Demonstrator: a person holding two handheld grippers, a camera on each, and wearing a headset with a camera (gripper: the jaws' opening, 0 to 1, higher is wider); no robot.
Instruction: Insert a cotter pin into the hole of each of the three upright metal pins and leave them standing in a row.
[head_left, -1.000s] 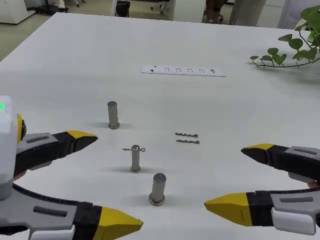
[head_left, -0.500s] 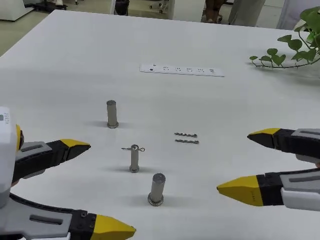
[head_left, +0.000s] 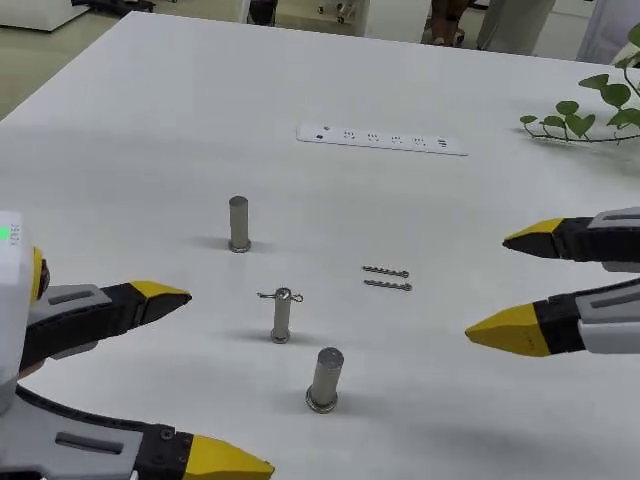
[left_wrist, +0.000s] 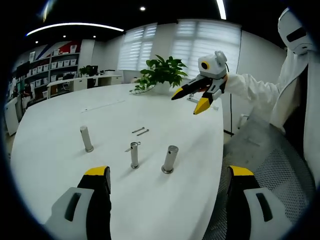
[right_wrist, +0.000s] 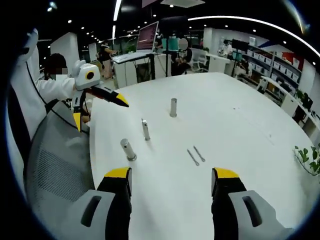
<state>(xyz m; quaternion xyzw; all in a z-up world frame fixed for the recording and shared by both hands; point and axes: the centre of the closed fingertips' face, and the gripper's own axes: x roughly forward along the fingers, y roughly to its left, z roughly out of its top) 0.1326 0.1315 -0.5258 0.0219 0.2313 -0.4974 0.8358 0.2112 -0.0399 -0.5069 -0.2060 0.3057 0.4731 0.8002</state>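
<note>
White tabletop (head_left: 150, 120) in an open-plan office, with window blinds and shelving behind in the left gripper view. A power strip (head_left: 381, 139) lies flat toward the far side, and a leafy plant (head_left: 590, 105) sits at the far right corner.

Three metal pins stand upright in a diagonal line, well apart: far pin (head_left: 239, 223), middle pin (head_left: 282, 318), near pin (head_left: 325, 378). The middle pin has a cotter pin (head_left: 280, 295) through its hole near the top, sticking out sideways on both sides. Two loose cotter pins (head_left: 386, 271) lie flat and parallel, just beside each other, to the right of the middle pin.

Left gripper (head_left: 231, 381) is at lower left over the tabletop. Its fingers are spread wide and hold nothing, with the near pin just right of the lower tip in the head view. Right gripper (head_left: 487, 287) is at right, fingers also apart and empty, tips pointing toward the loose cotter pins but well clear. Neither gripper touches anything.
</note>
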